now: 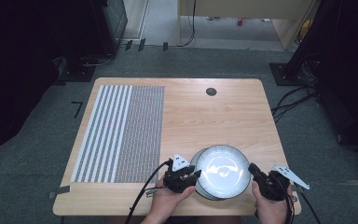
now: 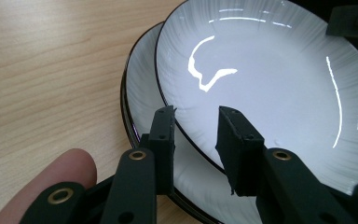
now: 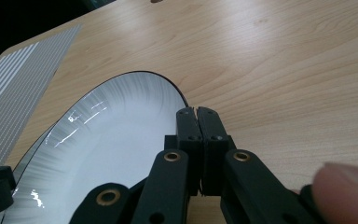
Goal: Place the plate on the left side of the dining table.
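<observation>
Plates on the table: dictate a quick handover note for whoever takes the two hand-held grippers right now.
Right hand-held gripper: shut on the top plate's right rim.
Left hand-held gripper: jaws straddle the top plate's left rim, a gap showing; grip not confirmed.
Top plate sits offset on the lower plate at the table's near edge; striped mat lies to the left.
Done: right grip. Left: probably close the left jaws, then lift the top plate.

A wooden table (image 1: 205,116) is carrying a striped mat (image 1: 121,133) lying along its left edge. Two stacked plates (image 1: 221,170) are sitting near its front edge, right of the mat.
</observation>
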`<state>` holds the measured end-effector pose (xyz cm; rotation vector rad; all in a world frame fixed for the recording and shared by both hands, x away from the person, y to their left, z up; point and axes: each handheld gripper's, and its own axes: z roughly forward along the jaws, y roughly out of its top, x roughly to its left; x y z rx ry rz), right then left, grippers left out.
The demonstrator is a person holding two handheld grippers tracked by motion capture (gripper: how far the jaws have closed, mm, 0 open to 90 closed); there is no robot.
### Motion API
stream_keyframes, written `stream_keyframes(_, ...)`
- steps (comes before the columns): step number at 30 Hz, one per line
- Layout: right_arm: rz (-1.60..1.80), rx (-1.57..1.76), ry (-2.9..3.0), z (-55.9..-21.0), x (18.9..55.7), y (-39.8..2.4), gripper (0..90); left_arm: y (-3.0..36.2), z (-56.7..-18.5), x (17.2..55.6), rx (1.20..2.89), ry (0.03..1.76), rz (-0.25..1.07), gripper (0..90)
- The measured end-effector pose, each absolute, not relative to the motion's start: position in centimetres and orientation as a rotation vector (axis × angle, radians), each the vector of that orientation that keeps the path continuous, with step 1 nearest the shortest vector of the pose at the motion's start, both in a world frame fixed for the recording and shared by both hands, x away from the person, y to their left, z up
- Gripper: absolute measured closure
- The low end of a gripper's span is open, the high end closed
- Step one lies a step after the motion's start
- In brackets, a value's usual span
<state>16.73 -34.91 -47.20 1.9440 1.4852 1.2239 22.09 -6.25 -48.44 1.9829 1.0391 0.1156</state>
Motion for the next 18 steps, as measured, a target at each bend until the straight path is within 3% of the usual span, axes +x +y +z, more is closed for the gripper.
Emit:
stream_keyframes(8, 1.218, 1.946, 1.510, -47.07, 16.83, -35.05, 88.4, -6.37, -48.61, 22.12, 1.996, 1.042, 0.129, 71.9)
stream_keyframes(12, 1.207, 1.993, 1.502, -46.88, 16.81, -35.24, 80.1, -6.31, -48.64, 22.22, 1.994, 1.041, 0.122, 72.0)
stream_keyframes(18, 1.128, 2.044, 1.565, -47.09, 16.62, -34.42, 78.9, -6.30, -48.68, 22.27, 1.991, 1.040, 0.118, 71.8)
